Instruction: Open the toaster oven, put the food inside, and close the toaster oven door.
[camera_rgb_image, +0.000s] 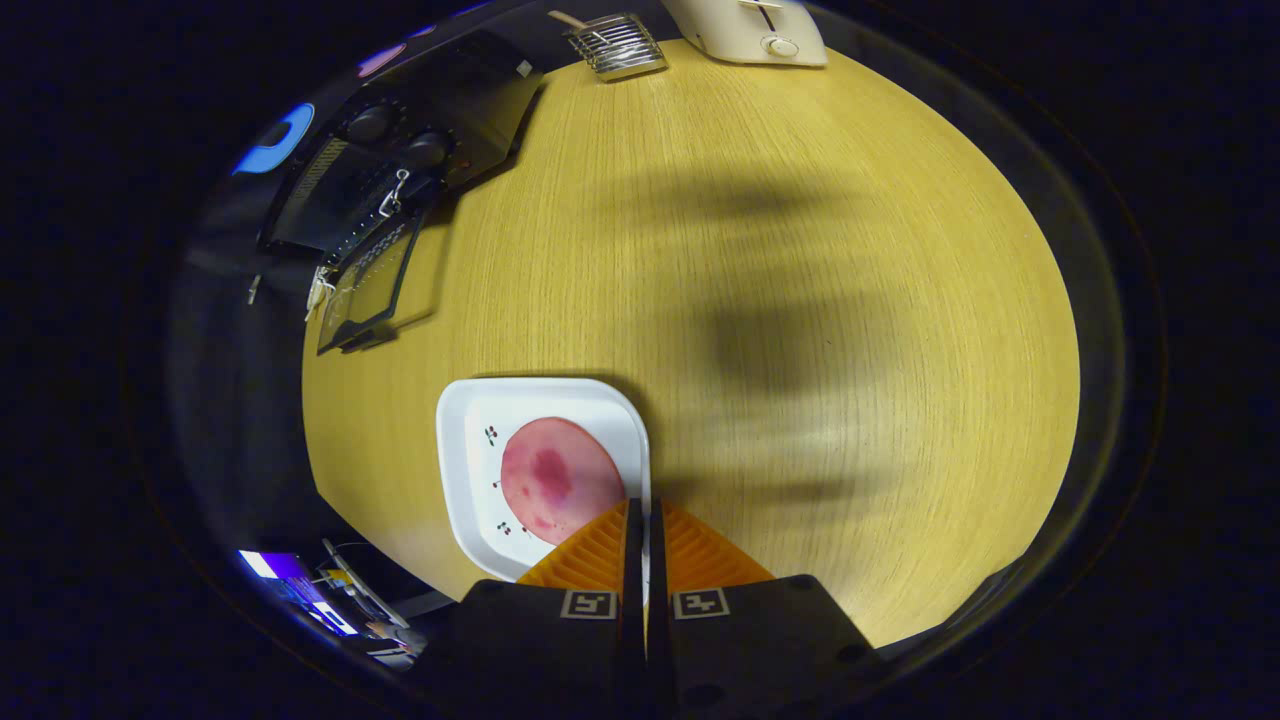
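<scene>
Gripper (641, 515) looks steeply down at the wooden table (800, 300), orange fingers (600, 555) pressed together, nothing visible between them, tips over the white plate's (470, 470) near edge. Pink round food slice (560, 480) sits on the plate just ahead-left of the tips. Black toaster oven (400, 170) well beyond, door (365, 285) dropped open; white toaster (750, 30) far side.

the fingers (642, 520) are pressed together over the plate's (470, 450) rim. bare counter (800, 300) lies wide open beyond them. the oven (400, 190), door down, blocks the far left; a rack (615, 45) and toaster (750, 30) line the far edge.
</scene>
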